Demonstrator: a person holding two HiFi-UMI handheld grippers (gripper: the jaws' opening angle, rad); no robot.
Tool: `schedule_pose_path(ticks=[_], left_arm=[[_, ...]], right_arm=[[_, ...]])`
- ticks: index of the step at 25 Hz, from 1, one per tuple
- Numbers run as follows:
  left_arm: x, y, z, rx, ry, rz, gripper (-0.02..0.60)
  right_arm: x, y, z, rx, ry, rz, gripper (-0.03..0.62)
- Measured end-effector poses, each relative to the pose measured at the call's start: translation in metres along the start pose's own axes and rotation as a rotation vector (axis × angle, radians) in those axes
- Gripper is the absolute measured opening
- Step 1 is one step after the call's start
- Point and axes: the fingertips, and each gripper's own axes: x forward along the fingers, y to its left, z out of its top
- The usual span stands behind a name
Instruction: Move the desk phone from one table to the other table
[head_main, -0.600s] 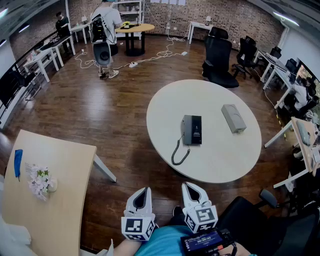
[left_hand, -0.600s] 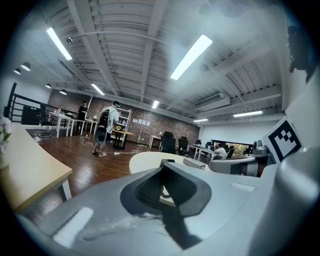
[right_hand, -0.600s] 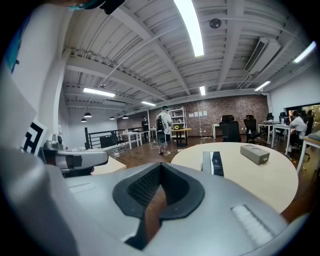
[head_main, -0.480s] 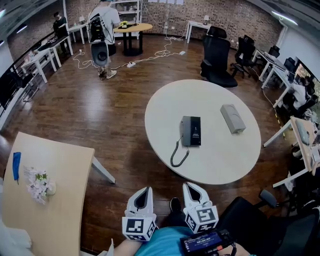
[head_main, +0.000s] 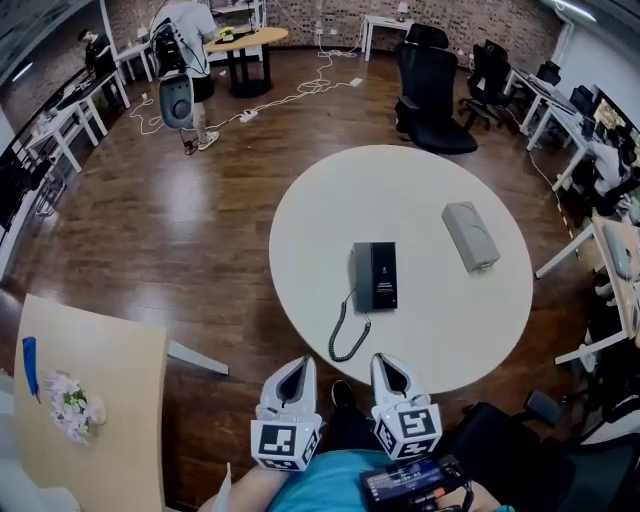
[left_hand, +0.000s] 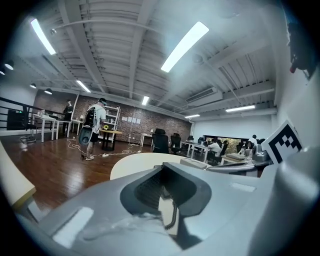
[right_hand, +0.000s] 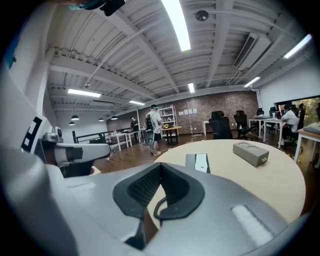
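The dark grey desk phone (head_main: 374, 276) lies near the middle of the round white table (head_main: 300, 210), its coiled cord (head_main: 348, 335) trailing toward the near edge. Both grippers are held low in front of me, just short of that edge. My left gripper (head_main: 297, 368) is shut and empty. My right gripper (head_main: 388, 362) is shut and empty too. In the right gripper view the phone (right_hand: 200, 161) and cord (right_hand: 161, 202) lie on the table past the closed jaws. The left gripper view shows the round table (left_hand: 145, 162) ahead.
A grey box (head_main: 470, 235) lies on the round table, right of the phone. A light wooden table (head_main: 110, 400) at lower left carries a flower bunch (head_main: 68, 405) and a blue item (head_main: 30, 352). Black office chairs (head_main: 430, 85) stand beyond; a person (head_main: 185, 40) stands far back.
The view has closed in on the round table. The phone and cord now lie nearer to both grippers, which keep their place and stay shut.
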Motion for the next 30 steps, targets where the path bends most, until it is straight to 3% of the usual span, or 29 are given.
schedule_pose_path(ticks=[6, 14, 18, 21, 23, 30], left_arm=[[0.092, 0.002, 0.017, 0.006, 0.011, 0.015, 0.015], [0.187, 0.012, 0.002, -0.014, 0.071, 0.042, 0.017], [0.221, 0.014, -0.032, -0.042, 0.157, 0.005, 0.021], [0.242, 0.016, -0.056, -0.089, 0.215, -0.031, 0.084], [0.253, 0.017, -0.069, -0.110, 0.244, -0.056, 0.108], [0.280, 0.018, -0.128, -0.236, 0.353, -0.158, 0.181]], right_arm=[[0.059, -0.067, 0.018, 0.002, 0.012, -0.006, -0.006], [0.123, -0.141, 0.016, 0.001, 0.082, 0.022, -0.006], [0.144, -0.171, -0.004, 0.041, 0.159, 0.014, -0.005], [0.158, -0.187, -0.019, 0.071, 0.202, 0.018, 0.058], [0.166, -0.194, -0.027, 0.079, 0.217, 0.029, 0.064], [0.196, -0.198, -0.064, 0.133, 0.298, 0.138, 0.133]])
